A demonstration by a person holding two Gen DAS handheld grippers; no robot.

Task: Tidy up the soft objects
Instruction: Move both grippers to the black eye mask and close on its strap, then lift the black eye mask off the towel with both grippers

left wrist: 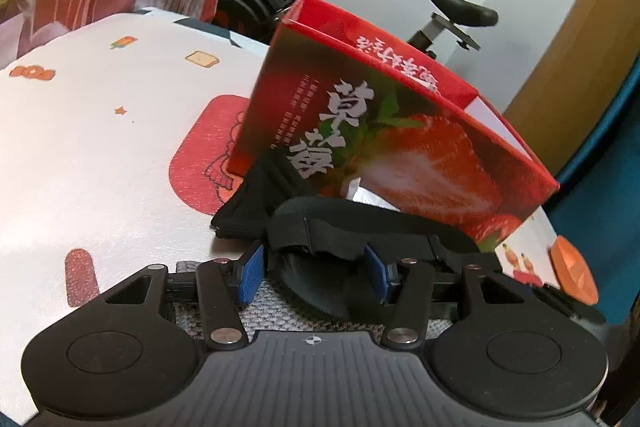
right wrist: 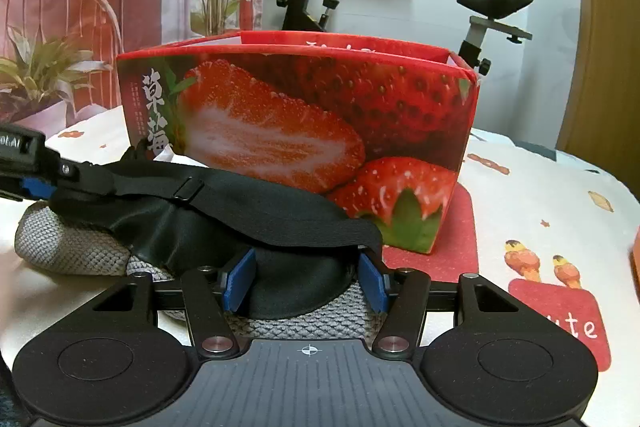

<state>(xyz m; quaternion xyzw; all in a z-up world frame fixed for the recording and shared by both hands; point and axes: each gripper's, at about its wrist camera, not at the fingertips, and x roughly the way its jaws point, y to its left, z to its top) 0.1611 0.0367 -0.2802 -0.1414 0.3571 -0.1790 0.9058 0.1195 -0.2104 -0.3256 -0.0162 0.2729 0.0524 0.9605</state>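
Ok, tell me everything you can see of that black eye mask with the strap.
The black eye mask is soft and satiny, with a padded body and a black elastic strap carrying a small slider buckle. It lies draped over a grey knitted cloth on the printed tablecloth, just in front of the strawberry box. The right gripper and left gripper each straddle one end; whether the blue fingers actually press it is unclear.
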